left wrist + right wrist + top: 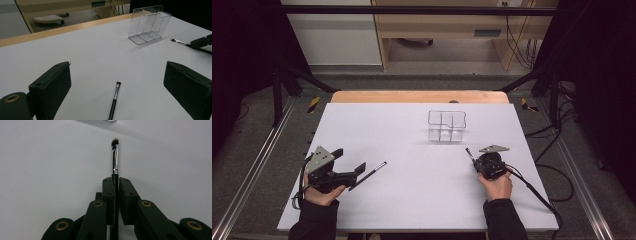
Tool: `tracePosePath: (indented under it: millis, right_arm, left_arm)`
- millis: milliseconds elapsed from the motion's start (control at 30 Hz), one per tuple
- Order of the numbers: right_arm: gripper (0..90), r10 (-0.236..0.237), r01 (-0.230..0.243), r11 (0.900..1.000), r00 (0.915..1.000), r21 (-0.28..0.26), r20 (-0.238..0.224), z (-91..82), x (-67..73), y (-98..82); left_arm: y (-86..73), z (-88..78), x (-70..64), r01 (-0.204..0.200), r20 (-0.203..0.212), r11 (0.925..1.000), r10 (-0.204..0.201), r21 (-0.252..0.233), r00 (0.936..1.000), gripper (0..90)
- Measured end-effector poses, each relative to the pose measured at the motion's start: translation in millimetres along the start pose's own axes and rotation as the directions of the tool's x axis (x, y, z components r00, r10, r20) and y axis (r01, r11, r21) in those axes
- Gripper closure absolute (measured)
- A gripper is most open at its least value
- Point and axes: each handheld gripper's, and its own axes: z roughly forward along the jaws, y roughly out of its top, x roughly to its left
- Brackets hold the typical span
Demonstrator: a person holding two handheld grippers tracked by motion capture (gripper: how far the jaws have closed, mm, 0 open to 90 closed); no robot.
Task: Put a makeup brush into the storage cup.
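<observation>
While the right gripper [115,182] clamps its brush [115,157], the left gripper [117,82], jaws wide, straddles another brush [114,100]; next comes closing, then the organizer [447,126].

A wide white surface [402,200] carries everything, with a strip of pale wood [419,96] showing along its far edge. Toward the far right stands a clear plastic holder [446,126], upright and split into narrow compartments. Near the front left a thin makeup brush [373,172] lies flat on the white, its bristle tip pointing toward the middle. In the left gripper view the same brush [114,100] lies between the wide-set jaws, well apart from the holder [149,24].
</observation>
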Motion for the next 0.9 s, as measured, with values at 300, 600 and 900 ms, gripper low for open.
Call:
tracePosePath:
  millis: [300, 600, 900]
  right_arm:
    - [81.5, -0.013, 0.013, 1.0, 0.9998, 0.005, -0.015, -2.1, -1.1, -0.8]
    - [65.6, -0.024, 0.023, 0.999, 0.999, -0.03, -0.037, -23.8, -2.8, 13.9]
    - [60.6, -0.082, 0.09, 0.984, 0.9951, 0.154, -0.055, -17.1, 0.3, 40.9]
  left_arm:
    - [0.0, -0.2, 0.4, 0.0, 0.002, 1.0, 0.0, 0.0, 1.0, 6.7]
    - [-0.8, -1.2, 5.2, 0.01, -0.004, 0.9999, -0.01, 0.003, 0.9999, 6.7]
    - [-0.6, -1.8, 5.3, 0.009, -0.001, 0.9999, -0.009, 0.005, 1.0, 6.5]
